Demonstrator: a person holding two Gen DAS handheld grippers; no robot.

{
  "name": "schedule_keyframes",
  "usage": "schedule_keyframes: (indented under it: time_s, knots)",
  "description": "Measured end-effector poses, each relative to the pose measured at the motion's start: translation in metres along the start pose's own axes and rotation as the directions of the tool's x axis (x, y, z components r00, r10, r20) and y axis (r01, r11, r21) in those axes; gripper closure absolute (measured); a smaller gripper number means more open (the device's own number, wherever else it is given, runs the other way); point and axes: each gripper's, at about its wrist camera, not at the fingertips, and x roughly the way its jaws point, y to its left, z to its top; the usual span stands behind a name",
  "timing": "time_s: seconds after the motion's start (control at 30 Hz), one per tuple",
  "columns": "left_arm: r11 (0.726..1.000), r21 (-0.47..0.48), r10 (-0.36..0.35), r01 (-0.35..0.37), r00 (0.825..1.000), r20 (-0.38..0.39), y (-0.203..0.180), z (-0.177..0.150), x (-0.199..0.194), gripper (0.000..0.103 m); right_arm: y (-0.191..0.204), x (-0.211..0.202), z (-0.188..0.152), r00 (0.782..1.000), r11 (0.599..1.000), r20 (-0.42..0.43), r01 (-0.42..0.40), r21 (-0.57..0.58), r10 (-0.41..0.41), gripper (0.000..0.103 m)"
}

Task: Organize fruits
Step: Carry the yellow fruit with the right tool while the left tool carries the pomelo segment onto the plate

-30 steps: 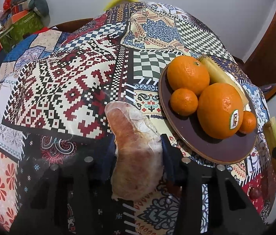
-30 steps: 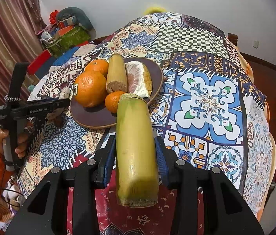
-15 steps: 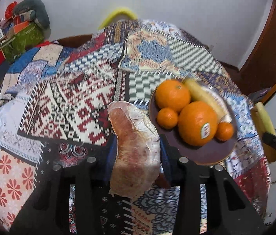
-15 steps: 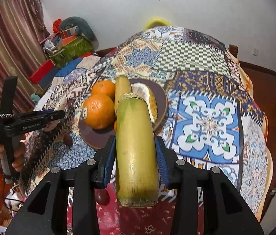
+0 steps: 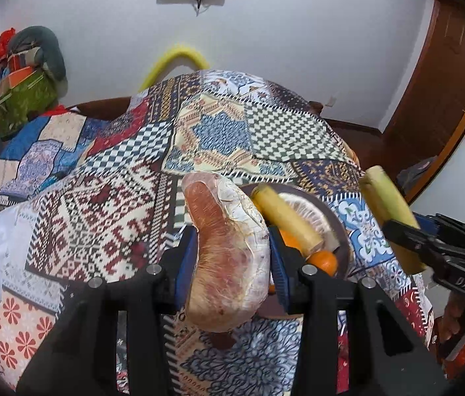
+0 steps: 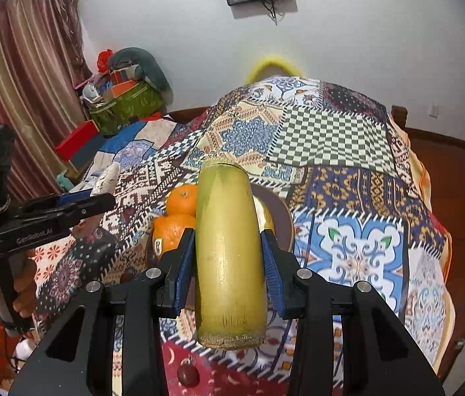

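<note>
My left gripper [image 5: 230, 260] is shut on a peeled pink pomelo wedge [image 5: 229, 250] and holds it above the table, just left of the brown plate [image 5: 343, 231]. The plate carries a sugarcane piece [image 5: 285, 219], oranges [image 5: 323, 260] and a pomelo piece [image 5: 311, 209]. My right gripper [image 6: 229, 264] is shut on a yellow-green sugarcane piece [image 6: 229, 254], held upright above the table in front of the plate [image 6: 283, 217], where two oranges [image 6: 174, 227] show. The right gripper with its sugarcane also shows in the left wrist view [image 5: 387, 208].
A patchwork cloth [image 6: 331, 138] covers the table. A small dark red fruit [image 6: 187, 374] lies on the cloth near the front edge. Boxes and bags [image 6: 123, 99] stand beyond the table's far left. The left gripper's handle [image 6: 8, 231] is at the left.
Both grippers have risen and tilted up with their fruit, so the plate now sits lower and more hidden behind the held pieces. Both grips are unchanged.
</note>
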Motion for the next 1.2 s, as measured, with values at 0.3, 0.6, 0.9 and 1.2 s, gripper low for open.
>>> schedule_keyframes:
  time_s: [0.3,0.6,0.9,1.2]
  knots:
    - [0.999,0.012,-0.043,0.043,0.999,-0.006,-0.017,0.017,0.020,0.061,-0.008,0.024,0.010,1.000,1.000,-0.023,0.008,0.008,-0.007,0.067]
    - [0.995,0.006,-0.095,0.096,0.994,-0.047,-0.028,0.018,0.053,0.061,-0.016,0.058,0.014,0.996,1.000,-0.084,0.014,-0.004,-0.015,0.067]
    - [0.990,-0.015,-0.139,0.139,0.985,-0.101,-0.028,0.017,0.083,0.061,-0.020,0.084,0.012,0.989,1.000,-0.145,-0.009,-0.020,0.006,0.067]
    - [0.992,0.015,-0.123,0.126,0.985,-0.117,-0.036,0.016,0.096,0.061,-0.025,0.092,0.010,0.987,1.000,-0.162,-0.013,-0.023,0.009,0.066]
